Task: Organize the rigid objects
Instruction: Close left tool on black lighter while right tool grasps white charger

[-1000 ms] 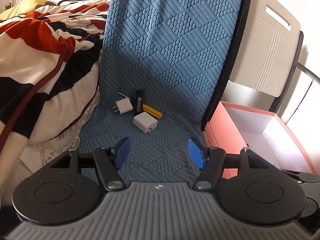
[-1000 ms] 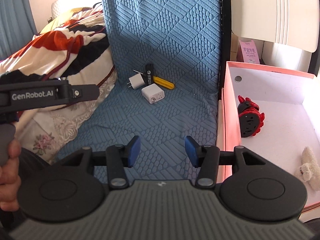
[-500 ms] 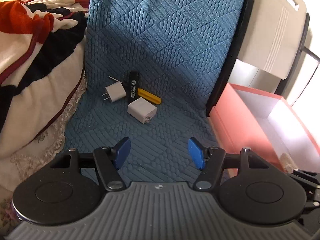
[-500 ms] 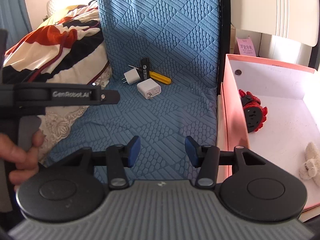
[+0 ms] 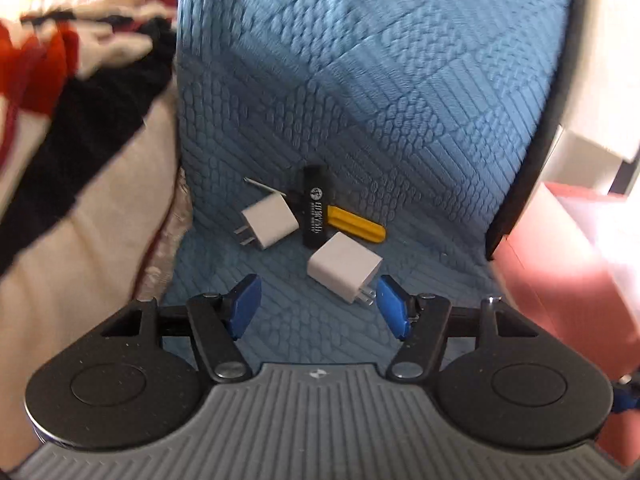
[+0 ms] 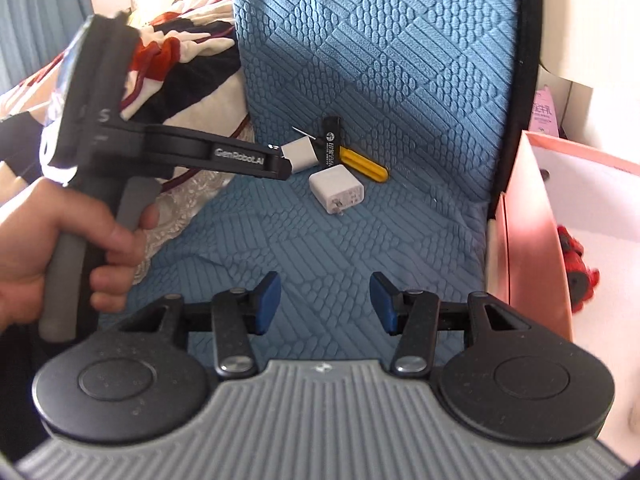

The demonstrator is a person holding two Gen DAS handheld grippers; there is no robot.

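Two white plug chargers lie on the blue quilted mat [image 5: 360,120]: the near charger [image 5: 343,270] and the far charger [image 5: 270,220]. A black stick with white print [image 5: 315,206] and a yellow tool [image 5: 356,226] lie between them. My left gripper [image 5: 316,300] is open, low over the mat, with the near charger's prongs just off its right fingertip. In the right wrist view the near charger [image 6: 336,192] and the left gripper's side [image 6: 224,156] show. My right gripper [image 6: 324,300] is open and empty, further back.
A pink box with a white inside [image 6: 532,216] stands right of the mat and holds a red and black toy [image 6: 576,264]. A striped red, black and white blanket [image 5: 60,100] lies left. A white panel [image 5: 600,60] stands at the back right.
My left gripper has moved forward and down toward the chargers, so they now lie just ahead of its fingertips. My right gripper has moved forward a little. Both stay open.
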